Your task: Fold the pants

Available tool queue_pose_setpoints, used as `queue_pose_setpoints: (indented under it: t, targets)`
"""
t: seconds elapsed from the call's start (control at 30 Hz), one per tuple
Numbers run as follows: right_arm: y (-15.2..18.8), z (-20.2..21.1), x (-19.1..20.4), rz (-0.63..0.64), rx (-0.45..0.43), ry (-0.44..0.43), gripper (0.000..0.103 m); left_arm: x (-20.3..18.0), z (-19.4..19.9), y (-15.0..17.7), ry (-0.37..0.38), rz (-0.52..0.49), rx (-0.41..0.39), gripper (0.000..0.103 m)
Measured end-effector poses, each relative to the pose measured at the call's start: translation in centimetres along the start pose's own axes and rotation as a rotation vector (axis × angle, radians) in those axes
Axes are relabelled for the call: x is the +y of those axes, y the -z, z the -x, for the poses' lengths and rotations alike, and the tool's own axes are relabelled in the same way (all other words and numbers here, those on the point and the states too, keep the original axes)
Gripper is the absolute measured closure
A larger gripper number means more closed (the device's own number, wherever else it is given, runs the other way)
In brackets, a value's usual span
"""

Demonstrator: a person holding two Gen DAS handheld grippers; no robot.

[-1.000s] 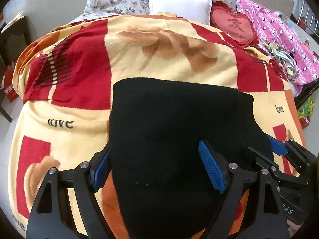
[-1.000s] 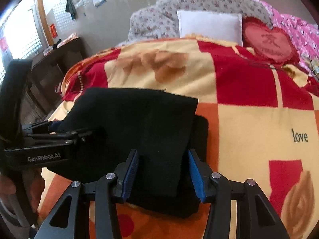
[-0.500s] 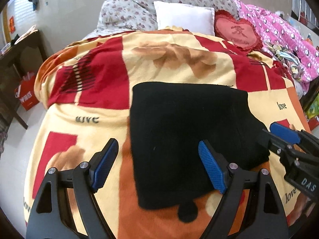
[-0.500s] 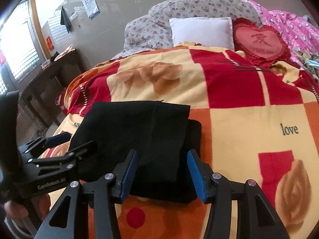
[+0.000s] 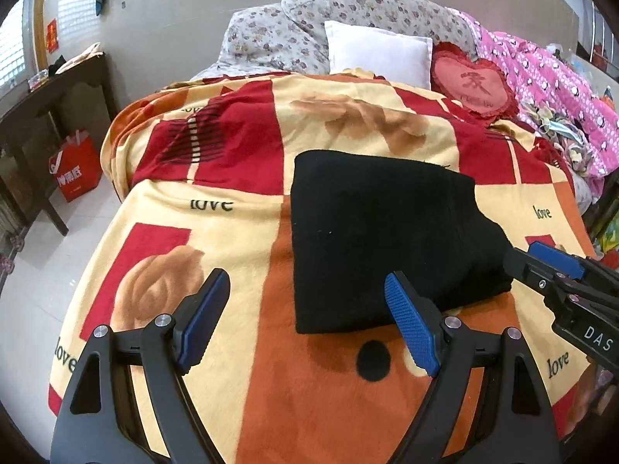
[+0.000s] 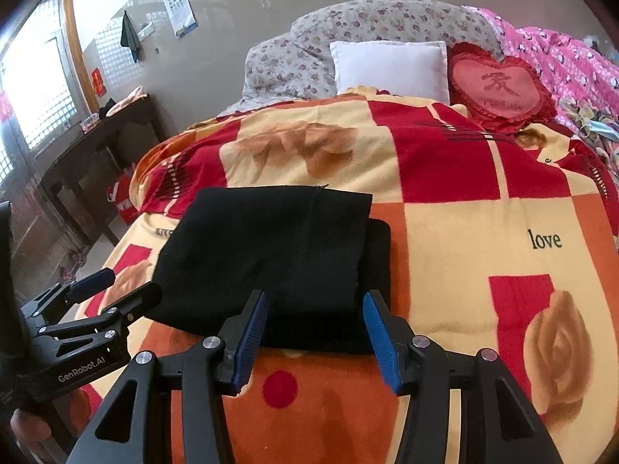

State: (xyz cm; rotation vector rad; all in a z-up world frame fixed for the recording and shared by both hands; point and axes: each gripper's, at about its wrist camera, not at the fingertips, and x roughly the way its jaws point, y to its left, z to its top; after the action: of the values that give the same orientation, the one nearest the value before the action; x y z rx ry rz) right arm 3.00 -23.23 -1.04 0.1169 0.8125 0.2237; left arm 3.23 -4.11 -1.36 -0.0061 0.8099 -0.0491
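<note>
We see folded black fleece pants (image 5: 379, 232) flat on the red-and-yellow patterned blanket (image 5: 232, 255), our 2 claws, left claw (image 5: 305, 321) and right claw (image 6: 313, 338), gaping, holding nothing

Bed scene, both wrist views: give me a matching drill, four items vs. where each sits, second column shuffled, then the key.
Items:
1. black pants
2. white pillow
3. heart cushion
4. red bag

Places:
A. on the floor by the dark wooden table
B. at the head of the bed, against the floral bedding
C. folded on the patterned blanket, just ahead of both open claws
D. right of the white pillow, next to the pink quilt

Pairs: 1-C, 2-B, 3-D, 4-A
</note>
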Motion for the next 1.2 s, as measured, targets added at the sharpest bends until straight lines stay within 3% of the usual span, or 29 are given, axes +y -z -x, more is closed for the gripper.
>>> queue_pose_setpoints:
  t: [1.2]
  targets:
    - [0.6,-0.6,0.2,0.005,0.044,-0.001,0.053,-0.5,-0.4,0.6,-0.02,-0.024,0.013,0.02]
